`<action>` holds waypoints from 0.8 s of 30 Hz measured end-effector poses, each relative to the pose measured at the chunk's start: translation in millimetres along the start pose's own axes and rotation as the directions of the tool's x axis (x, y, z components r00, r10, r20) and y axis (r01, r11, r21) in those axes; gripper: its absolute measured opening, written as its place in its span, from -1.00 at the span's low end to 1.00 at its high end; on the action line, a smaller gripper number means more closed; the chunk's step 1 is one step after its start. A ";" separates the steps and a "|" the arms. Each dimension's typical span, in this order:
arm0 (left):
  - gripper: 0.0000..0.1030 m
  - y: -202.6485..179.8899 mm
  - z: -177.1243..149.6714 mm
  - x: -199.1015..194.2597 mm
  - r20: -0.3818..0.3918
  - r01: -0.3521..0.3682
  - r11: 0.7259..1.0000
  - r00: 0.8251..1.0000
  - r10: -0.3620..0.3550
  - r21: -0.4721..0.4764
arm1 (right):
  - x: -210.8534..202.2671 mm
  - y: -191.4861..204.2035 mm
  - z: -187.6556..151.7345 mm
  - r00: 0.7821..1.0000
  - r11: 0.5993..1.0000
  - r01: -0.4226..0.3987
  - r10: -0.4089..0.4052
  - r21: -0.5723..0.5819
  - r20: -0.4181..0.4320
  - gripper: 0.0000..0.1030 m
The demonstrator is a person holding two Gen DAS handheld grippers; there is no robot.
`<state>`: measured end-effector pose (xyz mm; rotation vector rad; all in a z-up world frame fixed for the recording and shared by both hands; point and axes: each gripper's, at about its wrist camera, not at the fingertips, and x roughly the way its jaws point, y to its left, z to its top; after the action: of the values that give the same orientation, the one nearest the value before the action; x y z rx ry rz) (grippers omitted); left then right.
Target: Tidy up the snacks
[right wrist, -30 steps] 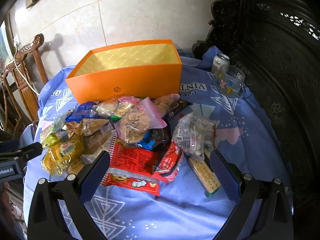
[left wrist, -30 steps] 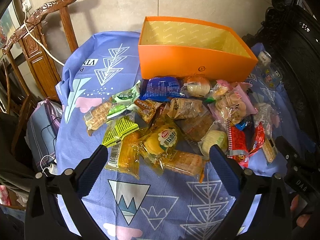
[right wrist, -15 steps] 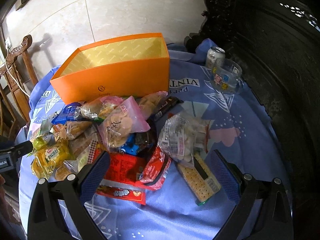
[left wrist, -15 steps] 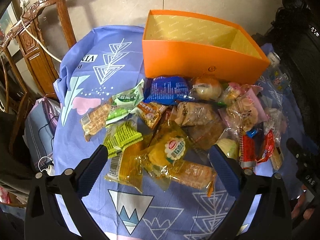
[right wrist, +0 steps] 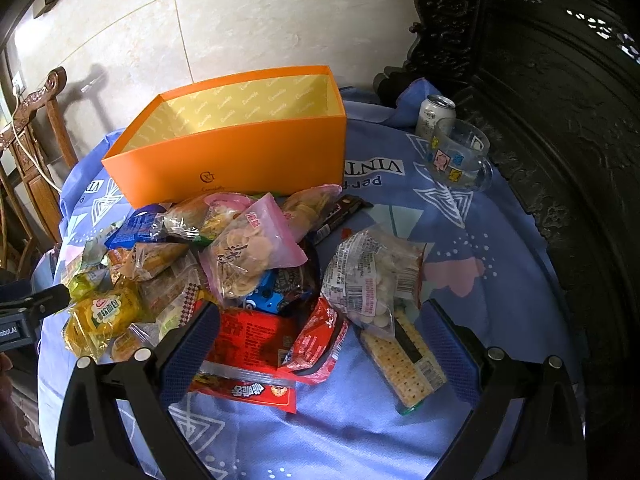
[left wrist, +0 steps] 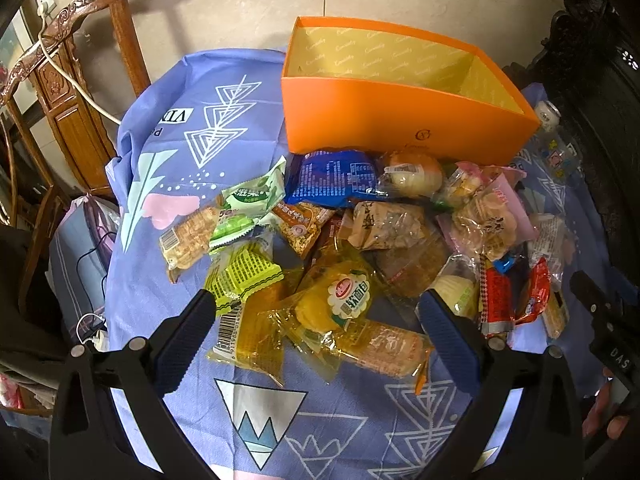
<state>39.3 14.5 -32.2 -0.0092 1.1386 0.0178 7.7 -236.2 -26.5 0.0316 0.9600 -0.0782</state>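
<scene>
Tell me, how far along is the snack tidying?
Barely begun. Done: nothing; the orange box looks empty. In hand: nothing; the left tongs and right tongs hang open over the snack pile on the blue cloth. Left: every packet needs moving, presumably into the box.

A home — carved wooden chair [left wrist: 72, 80], tiled floor [left wrist: 240, 0], clothed table [right wrist: 500, 240] (dark carved furniture [right wrist: 560, 80] beside).

Box floor [right wrist: 256, 120] hidden behind its orange front wall. Lower packets in the snack heap [left wrist: 400, 264] buried under others, labels too small to read. Drink can [left wrist: 549, 112] half hidden behind the box corner.
</scene>
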 end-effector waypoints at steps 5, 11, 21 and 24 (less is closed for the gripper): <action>0.92 0.1 0.5 -0.5 0.002 0.006 1.000 1.000 -0.006 0.000 | 1.1 0.2 -0.8 1.000 1.000 -0.001 0.001 -0.001 -0.002 0.93; 0.92 -0.1 1.4 -2.2 0.003 0.006 1.000 1.000 -0.006 -0.001 | 0.2 -0.1 -0.6 1.000 1.000 -0.003 0.003 0.001 0.001 0.93; 0.92 -0.5 -0.4 -3.8 0.005 0.008 1.000 1.000 -0.008 -0.001 | -0.6 0.4 -0.2 1.000 1.000 -0.005 0.005 0.002 0.002 0.93; 0.92 -0.9 -0.5 -4.1 0.007 0.009 1.000 1.000 -0.009 -0.001 | -1.7 1.3 -0.1 1.000 1.000 -0.006 0.006 0.001 0.005 0.93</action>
<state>37.2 13.5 -28.7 -0.0157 1.1315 0.0105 6.8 -234.8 -25.1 0.0351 0.9544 -0.0731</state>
